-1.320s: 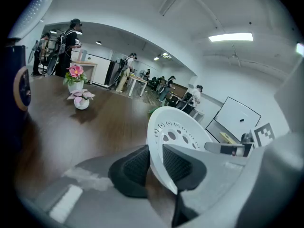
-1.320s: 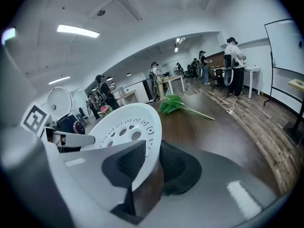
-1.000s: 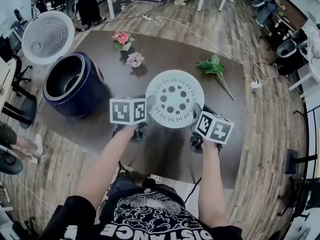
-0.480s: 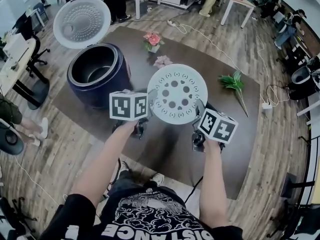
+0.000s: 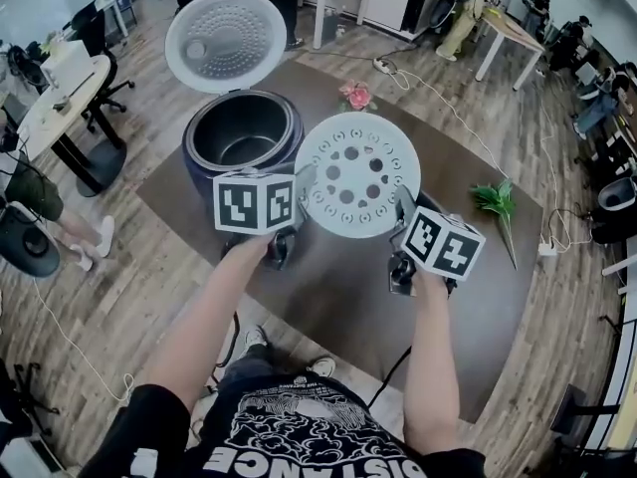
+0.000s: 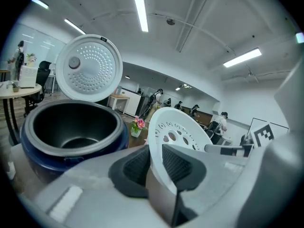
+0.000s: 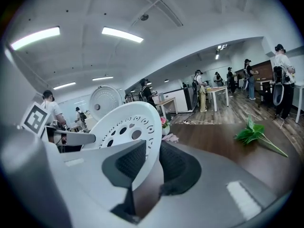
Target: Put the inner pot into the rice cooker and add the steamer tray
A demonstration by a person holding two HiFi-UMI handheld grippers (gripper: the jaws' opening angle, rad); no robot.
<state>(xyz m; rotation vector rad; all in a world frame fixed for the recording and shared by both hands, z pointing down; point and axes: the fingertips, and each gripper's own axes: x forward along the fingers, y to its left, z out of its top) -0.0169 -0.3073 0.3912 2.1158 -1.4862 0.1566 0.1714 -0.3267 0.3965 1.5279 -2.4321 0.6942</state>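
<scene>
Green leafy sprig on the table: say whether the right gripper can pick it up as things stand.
Probably not. The right gripper is shut on the rim of the steamer tray, as is the left gripper. The sprig lies unobstructed on the table, but the tray must go first.

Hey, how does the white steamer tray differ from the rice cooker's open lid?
The steamer tray has a few large holes set in rings; the lid shows many fine dots. The steamer tray hangs in the air, with the left gripper and the right gripper each shut on its rim; the lid stands raised at the far side of the rice cooker, touched by neither gripper. Both are round and white.
</scene>
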